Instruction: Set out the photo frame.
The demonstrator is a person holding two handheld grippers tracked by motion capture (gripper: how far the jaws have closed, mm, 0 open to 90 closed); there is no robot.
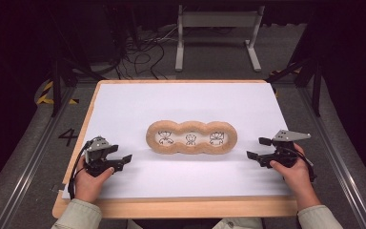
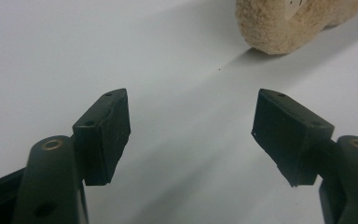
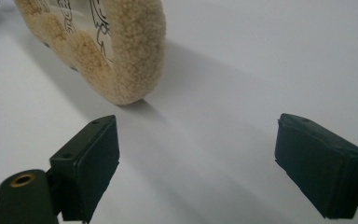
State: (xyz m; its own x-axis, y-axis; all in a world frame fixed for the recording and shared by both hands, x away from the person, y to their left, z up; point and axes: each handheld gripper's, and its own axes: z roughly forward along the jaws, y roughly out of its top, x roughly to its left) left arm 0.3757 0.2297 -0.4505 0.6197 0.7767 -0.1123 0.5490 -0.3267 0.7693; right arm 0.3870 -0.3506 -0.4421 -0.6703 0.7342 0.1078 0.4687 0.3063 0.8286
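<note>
Fleecy tan three-window frame (image 1: pixel 191 138) untouched on bench (image 1: pixel 181 102); left gripper (image 1: pixel 122 161) and right gripper (image 1: pixel 256 148) flank it, jaws wide, approach next.

Left tongs (image 1: pixel 124 161): jaws spread wide, nothing between them, pointing inward toward the right tongs.
Right tongs (image 1: pixel 258 149): jaws spread wide, nothing between them, pointing inward toward the left tongs; grey three-cornered plate on top.
Left hand (image 1: pixel 89 183): wrapped around the rear of the left tongs, behind the jaws.
Right hand (image 1: pixel 295 174): wrapped around the rear of the right tongs.
Sleeves: light-coloured cuffs behind both hands.
</note>
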